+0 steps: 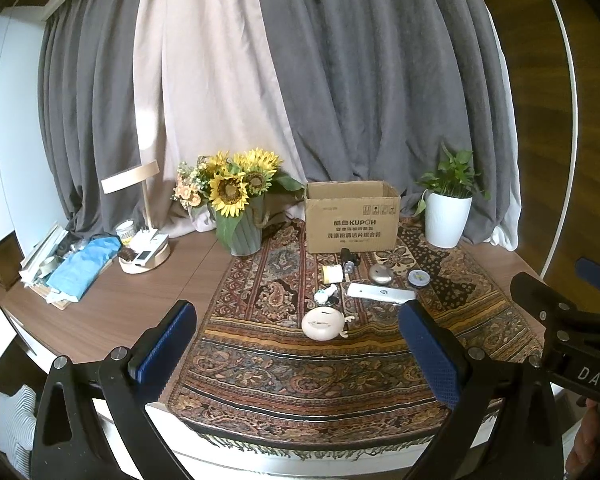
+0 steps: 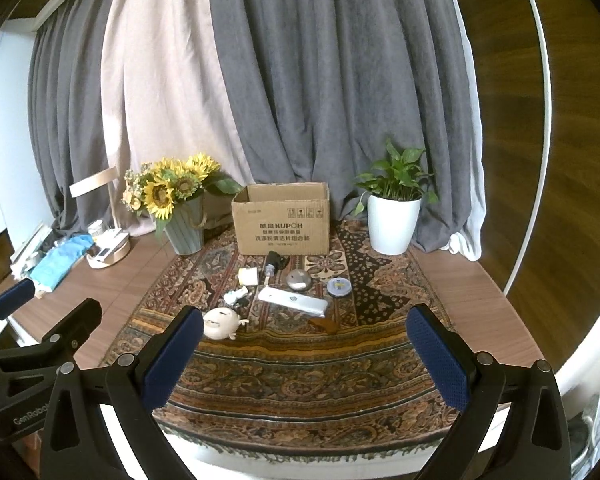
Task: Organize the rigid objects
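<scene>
Both grippers are held above the near edge of the patterned rug (image 1: 300,360), well short of the objects. The left gripper (image 1: 300,332) is seen with its blue pads spread wide and nothing between them; the right gripper (image 2: 304,340) is likewise spread and empty.

The small objects are clustered on the middle of the rug, just in front of the open cardboard box (image 1: 352,216) at the far side. Nearest lies a cream round case (image 1: 323,323) (with a small cord beside it); behind it a white flat device (image 1: 380,293) is laid across. Farther back a silver oval object (image 1: 379,275) and a round tin (image 1: 418,278) are set to the right, a cream jar (image 1: 332,273) to the left.
</scene>
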Demonstrator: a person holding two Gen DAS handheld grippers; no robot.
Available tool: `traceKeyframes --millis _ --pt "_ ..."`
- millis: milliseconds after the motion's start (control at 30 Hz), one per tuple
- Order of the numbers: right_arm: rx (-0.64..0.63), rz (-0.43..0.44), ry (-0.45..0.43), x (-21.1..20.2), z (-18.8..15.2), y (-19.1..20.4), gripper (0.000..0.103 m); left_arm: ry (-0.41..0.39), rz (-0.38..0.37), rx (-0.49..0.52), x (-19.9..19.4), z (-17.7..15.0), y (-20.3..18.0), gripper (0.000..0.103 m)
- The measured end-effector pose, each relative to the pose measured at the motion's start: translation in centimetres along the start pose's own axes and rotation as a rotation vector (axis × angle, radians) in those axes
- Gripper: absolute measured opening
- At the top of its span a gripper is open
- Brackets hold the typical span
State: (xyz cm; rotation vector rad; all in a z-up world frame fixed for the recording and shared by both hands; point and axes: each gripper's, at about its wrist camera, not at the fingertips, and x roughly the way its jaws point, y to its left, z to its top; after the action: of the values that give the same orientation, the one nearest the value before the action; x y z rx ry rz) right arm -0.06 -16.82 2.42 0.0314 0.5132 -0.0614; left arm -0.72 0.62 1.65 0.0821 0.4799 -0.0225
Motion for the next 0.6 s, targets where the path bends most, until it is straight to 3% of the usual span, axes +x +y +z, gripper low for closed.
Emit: traceKeyframes --millis 600 --pt "-0.001 0.003 0.001 -0.12 -0.01 0.29 0.103 0.001 -0.005 -0.002 0.08 -0.05 -0.15 0.103"
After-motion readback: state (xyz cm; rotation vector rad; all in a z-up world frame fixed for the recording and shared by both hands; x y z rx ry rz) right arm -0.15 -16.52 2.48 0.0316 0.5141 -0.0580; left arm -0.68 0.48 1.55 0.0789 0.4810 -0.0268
